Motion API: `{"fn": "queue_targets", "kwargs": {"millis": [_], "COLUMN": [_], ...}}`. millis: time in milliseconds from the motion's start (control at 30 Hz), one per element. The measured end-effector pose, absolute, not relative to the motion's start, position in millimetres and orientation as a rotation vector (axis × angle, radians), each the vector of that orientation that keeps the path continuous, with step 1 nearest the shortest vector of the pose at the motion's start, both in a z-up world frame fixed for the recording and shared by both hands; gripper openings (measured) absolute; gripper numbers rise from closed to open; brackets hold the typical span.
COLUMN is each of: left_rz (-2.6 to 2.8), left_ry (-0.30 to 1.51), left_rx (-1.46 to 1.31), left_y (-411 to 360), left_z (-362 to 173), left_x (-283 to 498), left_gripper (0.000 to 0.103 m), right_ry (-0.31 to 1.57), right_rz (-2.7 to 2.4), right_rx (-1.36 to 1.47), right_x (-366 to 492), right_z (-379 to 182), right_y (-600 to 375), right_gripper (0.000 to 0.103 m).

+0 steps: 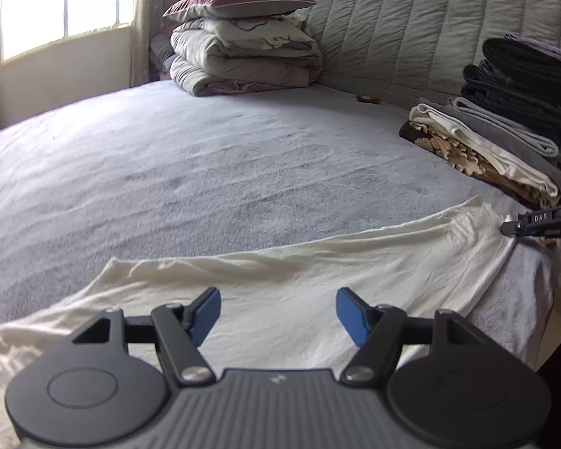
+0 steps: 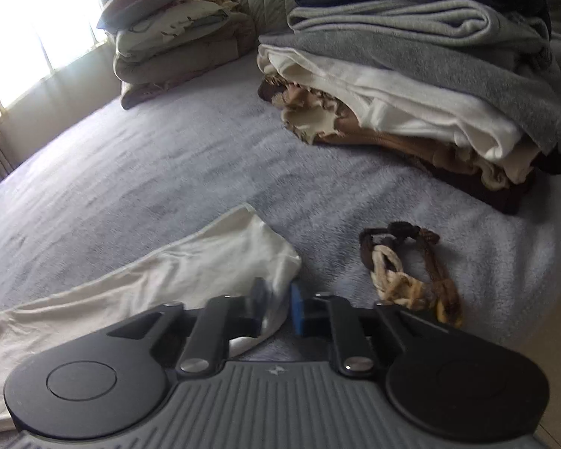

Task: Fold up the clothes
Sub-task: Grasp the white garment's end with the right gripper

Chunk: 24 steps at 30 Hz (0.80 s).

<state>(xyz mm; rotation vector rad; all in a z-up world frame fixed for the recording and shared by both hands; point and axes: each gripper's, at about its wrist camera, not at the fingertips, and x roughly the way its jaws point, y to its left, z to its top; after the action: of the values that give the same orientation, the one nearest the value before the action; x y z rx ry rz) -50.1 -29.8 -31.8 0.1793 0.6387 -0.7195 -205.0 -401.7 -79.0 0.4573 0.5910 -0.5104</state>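
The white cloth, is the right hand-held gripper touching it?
Touching. The right wrist view shows the right hand-held gripper shut on the white cloth's corner.

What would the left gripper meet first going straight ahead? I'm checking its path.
Probably the white garment spread just beyond its open fingers, then bare bedsheet. Depth is unclear.

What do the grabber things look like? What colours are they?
The left gripper is black, with two round discs, a ribbed grey middle, silver screws and bright blue pads on its fingers. The right gripper looks the same. From the side, it shows small white letters, "DAS".
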Motion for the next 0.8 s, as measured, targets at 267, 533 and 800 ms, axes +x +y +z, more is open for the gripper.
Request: {"fn": "queue_targets", "kwargs": {"millis": [267,533,800], "left_rz": [-0.770,-0.826,-0.853], "left_ry": [0.758,0.928,1.098], "left_rx": [0.014,-0.221,-0.517], "left_y": [-28.5,-31.9,-37.3], "left_z": [-38.0,-53.5,-78.9], "left_x": [-38.3,-27.6,-17.5], "left_gripper": [0.069,0.063,0.056], "right_ry": [0.508,0.510,0.567], "right_rz": [-0.403,-0.213,-0.004], "right_rx": [0.338,0.221,0.118], "right_x": [-193.9,-170.2,-147.1], "right_z": [-60.8,-53.0,-56.8], "right_y": [-370.9,-324.7,-265.0], "right_gripper": [0.006,0.006,0.006]}}
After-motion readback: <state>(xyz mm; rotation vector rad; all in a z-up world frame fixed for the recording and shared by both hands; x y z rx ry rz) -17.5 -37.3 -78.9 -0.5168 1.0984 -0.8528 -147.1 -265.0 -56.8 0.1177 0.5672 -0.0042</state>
